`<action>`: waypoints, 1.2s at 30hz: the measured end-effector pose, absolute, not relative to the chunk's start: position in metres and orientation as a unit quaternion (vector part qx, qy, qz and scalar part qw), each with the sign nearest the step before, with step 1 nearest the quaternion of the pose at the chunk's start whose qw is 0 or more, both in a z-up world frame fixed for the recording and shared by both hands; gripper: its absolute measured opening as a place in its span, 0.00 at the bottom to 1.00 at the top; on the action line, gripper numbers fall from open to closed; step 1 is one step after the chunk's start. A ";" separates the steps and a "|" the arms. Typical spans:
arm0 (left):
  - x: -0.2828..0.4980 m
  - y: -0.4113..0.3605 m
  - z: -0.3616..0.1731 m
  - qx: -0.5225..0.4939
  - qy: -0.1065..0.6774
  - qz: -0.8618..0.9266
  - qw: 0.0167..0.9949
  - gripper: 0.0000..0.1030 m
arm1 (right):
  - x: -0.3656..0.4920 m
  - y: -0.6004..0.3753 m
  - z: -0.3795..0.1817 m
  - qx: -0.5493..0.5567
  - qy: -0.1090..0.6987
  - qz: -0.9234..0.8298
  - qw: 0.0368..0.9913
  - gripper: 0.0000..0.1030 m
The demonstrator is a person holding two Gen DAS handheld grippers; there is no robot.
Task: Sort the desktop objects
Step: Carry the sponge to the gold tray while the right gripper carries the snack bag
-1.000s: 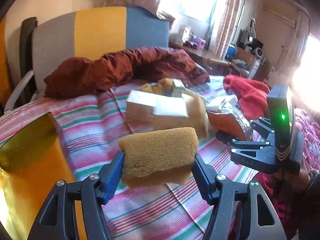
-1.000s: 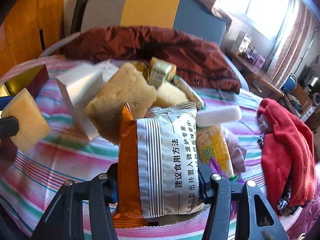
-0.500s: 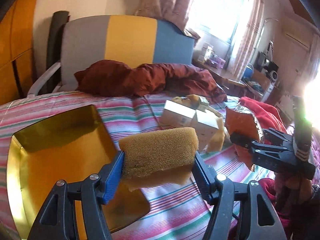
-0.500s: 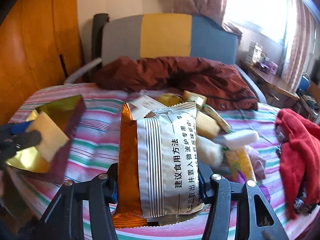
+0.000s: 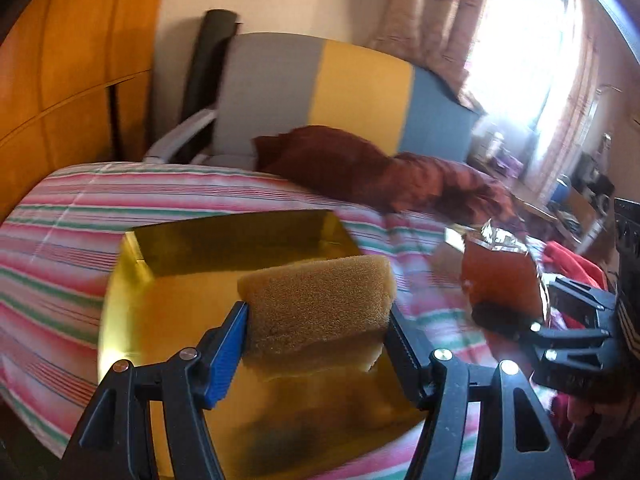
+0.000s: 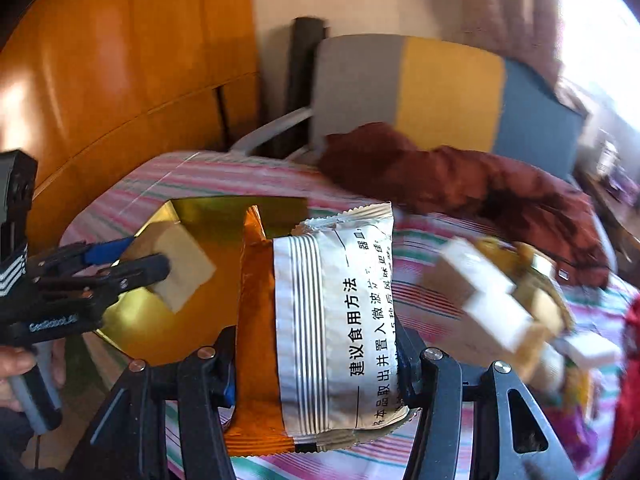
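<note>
Both hands have swung toward the gold tray (image 5: 132, 320) at nine o'clock: left gripper (image 5: 316, 320) fingers clamp the sponge (image 5: 316, 300) above it, right gripper (image 6: 316, 364) fingers hold the snack packet (image 6: 328, 320), so dropping looks next.

sunlit window (image 5: 516, 40), striped bedspread (image 5: 72, 216), orange wooden wardrobe (image 6: 120, 72)

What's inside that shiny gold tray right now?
The gold tray looks bare on the gold floor that shows. The sponge in the left tool hangs in front, hiding the middle part, so something there could go unseen.
</note>
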State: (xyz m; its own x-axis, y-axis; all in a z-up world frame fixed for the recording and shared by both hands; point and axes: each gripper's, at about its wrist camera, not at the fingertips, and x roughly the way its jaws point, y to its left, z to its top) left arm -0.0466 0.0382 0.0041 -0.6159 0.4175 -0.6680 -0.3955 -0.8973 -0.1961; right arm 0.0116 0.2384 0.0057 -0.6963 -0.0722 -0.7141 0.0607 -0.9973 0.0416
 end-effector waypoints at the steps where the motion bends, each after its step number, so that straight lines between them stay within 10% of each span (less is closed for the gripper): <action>1: -0.051 0.033 0.003 -0.374 -0.011 0.902 0.217 0.65 | 0.002 0.229 0.003 0.395 -0.005 -0.918 0.046 0.55; 9: -0.104 -0.012 -0.008 -0.380 -0.004 0.915 0.135 0.69 | -0.074 0.160 -0.010 0.413 0.048 -0.909 0.041 0.55; 17: -0.114 -0.046 -0.019 -0.394 -0.060 0.913 0.089 0.73 | -0.107 0.121 -0.002 0.383 0.090 -0.919 0.024 0.81; 36: -0.065 -0.052 -0.021 -0.403 -0.102 0.904 0.103 0.73 | -0.066 0.117 -0.004 0.366 0.105 -0.925 0.015 0.86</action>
